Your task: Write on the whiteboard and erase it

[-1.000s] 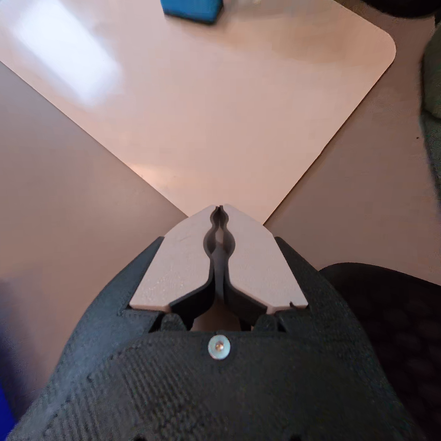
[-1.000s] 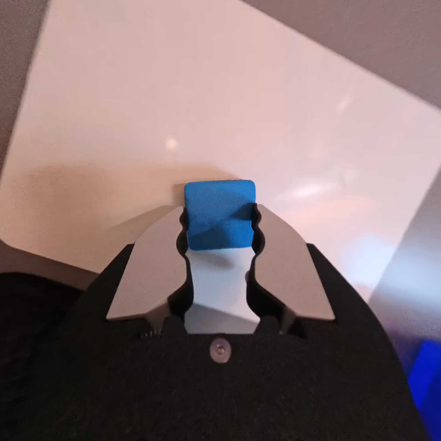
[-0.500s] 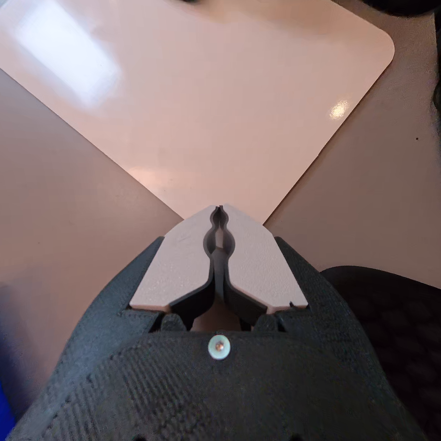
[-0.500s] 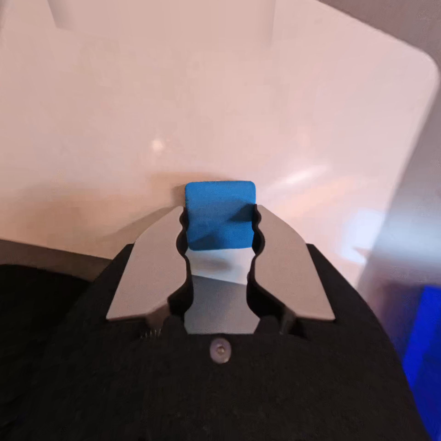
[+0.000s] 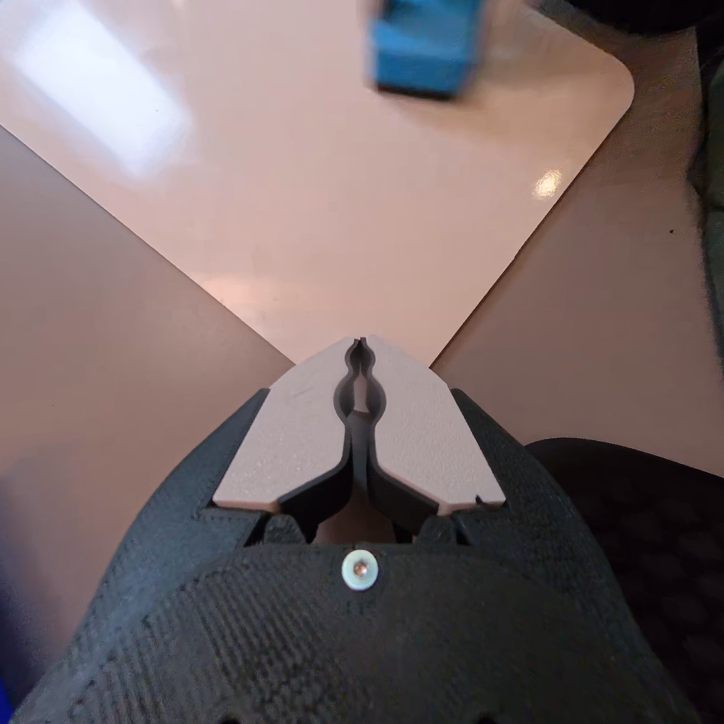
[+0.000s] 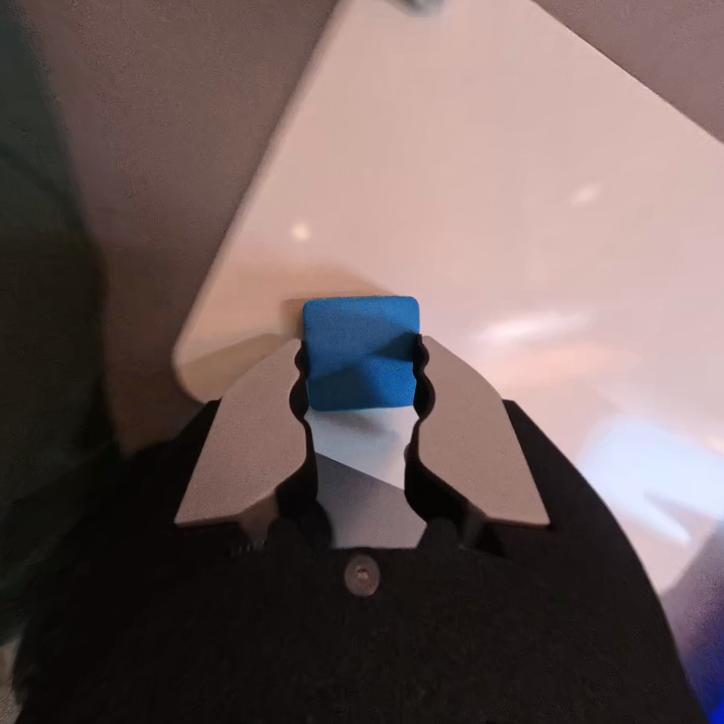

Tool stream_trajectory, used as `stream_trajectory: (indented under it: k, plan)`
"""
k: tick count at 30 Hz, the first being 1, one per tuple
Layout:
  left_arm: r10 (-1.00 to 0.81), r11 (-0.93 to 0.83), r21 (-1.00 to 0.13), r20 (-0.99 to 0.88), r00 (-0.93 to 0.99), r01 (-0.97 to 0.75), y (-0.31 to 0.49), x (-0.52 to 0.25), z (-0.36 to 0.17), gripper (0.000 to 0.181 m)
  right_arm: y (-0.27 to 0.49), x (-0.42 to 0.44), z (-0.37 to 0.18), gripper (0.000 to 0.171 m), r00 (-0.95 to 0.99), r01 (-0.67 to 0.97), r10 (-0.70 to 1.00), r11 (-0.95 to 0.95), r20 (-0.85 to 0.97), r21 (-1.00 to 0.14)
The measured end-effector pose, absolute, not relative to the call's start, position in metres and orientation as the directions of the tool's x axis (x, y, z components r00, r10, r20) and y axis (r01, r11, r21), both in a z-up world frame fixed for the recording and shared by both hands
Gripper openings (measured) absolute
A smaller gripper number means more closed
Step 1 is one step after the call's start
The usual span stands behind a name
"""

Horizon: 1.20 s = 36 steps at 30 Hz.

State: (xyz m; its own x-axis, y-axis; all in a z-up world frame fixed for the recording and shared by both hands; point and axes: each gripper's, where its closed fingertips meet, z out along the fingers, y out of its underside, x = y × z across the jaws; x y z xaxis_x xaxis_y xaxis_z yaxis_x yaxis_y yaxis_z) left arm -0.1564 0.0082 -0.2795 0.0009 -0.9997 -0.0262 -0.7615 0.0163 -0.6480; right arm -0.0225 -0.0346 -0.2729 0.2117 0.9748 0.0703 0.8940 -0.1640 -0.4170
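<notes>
Right claw [image 6: 359, 354]: clamped on a blue square foam eraser [image 6: 360, 352], lower centre of frame, pressed to the glossy white rounded-corner whiteboard [image 6: 489, 188]. Left claw [image 5: 359, 350]: fingers together, empty, at the board's near corner. Board shows no marks; erasing looks nearly finished. Surface: matte brown bench [image 5: 98, 313]; dark fabric at right edge.

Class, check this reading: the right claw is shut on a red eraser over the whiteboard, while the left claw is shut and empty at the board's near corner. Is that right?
One detail is wrong: the eraser is blue, not red, as the right wrist view shows. The rest holds: the right claw grips it over the whiteboard, and the left claw is shut and empty at the board's near corner.
</notes>
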Motion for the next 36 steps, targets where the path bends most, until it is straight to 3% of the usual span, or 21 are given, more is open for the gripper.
stream_trajectory:
  k: [3, 5, 8, 11, 14, 16, 20, 23, 26, 32, 34, 36]
  plan:
    - [-1.000, 0.018, -0.647, -0.031, 0.003, -0.762, 0.008, -0.156, -0.280, 0.001, 0.079, 0.074, -0.274, 0.052, 0.555, 0.782, 0.826, -0.476, 0.102, -0.403]
    - [-1.000, 0.015, -0.649, -0.029, 0.005, -0.761, 0.009, -0.156, -0.279, 0.000, 0.118, 0.111, -0.274, 0.052, 0.664, 0.699, 0.745, -0.587, 0.068, -0.409]
    - [-1.000, 0.009, -0.650, -0.025, 0.010, -0.760, 0.009, -0.155, -0.280, 0.000, 0.089, 0.064, -0.274, 0.052, 0.531, 0.787, 0.844, -0.461, 0.071, -0.410]
    - [-1.000, 0.006, -0.650, -0.021, 0.010, -0.760, 0.009, -0.154, -0.279, 0.000, -0.014, -0.035, -0.272, 0.052, 0.230, 0.874, 0.973, -0.212, -0.013, -0.437]
    - [-1.000, 0.011, -0.650, -0.021, 0.003, -0.760, 0.008, -0.154, -0.280, 0.000, -0.068, -0.082, -0.273, 0.052, 0.009, 0.911, 0.998, 0.018, 0.064, -0.413]
    - [-1.000, 0.016, -0.650, -0.025, 0.001, -0.760, 0.007, -0.154, -0.280, 0.000, -0.019, -0.070, -0.273, 0.052, 0.146, 0.902, 0.987, -0.108, 0.060, -0.418]
    - [-1.000, 0.017, -0.650, -0.028, 0.001, -0.760, 0.007, -0.154, -0.280, 0.000, 0.150, 0.022, -0.274, 0.052, 0.544, 0.788, 0.832, -0.463, 0.106, -0.406]
    - [-1.000, 0.014, -0.652, -0.023, 0.002, -0.758, 0.008, -0.154, -0.280, 0.001, 0.204, 0.024, -0.275, 0.052, 0.604, 0.751, 0.790, -0.520, 0.104, -0.407]
    - [-1.000, 0.010, -0.654, -0.017, 0.002, -0.756, 0.008, -0.154, -0.280, 0.001, 0.180, -0.040, -0.275, 0.052, 0.485, 0.812, 0.868, -0.403, 0.105, -0.423]
    - [-1.000, 0.028, -0.662, -0.012, -0.027, -0.749, 0.004, -0.155, -0.280, 0.001, 0.030, -0.143, -0.274, 0.052, 0.145, 0.895, 0.985, -0.093, 0.088, -0.437]
    - [-1.000, 0.014, -0.661, -0.004, -0.015, -0.751, 0.004, -0.154, -0.280, 0.001, 0.043, -0.137, -0.274, 0.052, 0.153, 0.887, 0.985, -0.104, 0.075, -0.450]
    - [-1.000, 0.016, -0.660, -0.009, -0.013, -0.751, 0.004, -0.153, -0.279, 0.000, 0.102, -0.107, -0.274, 0.052, 0.281, 0.877, 0.954, -0.212, 0.103, -0.431]
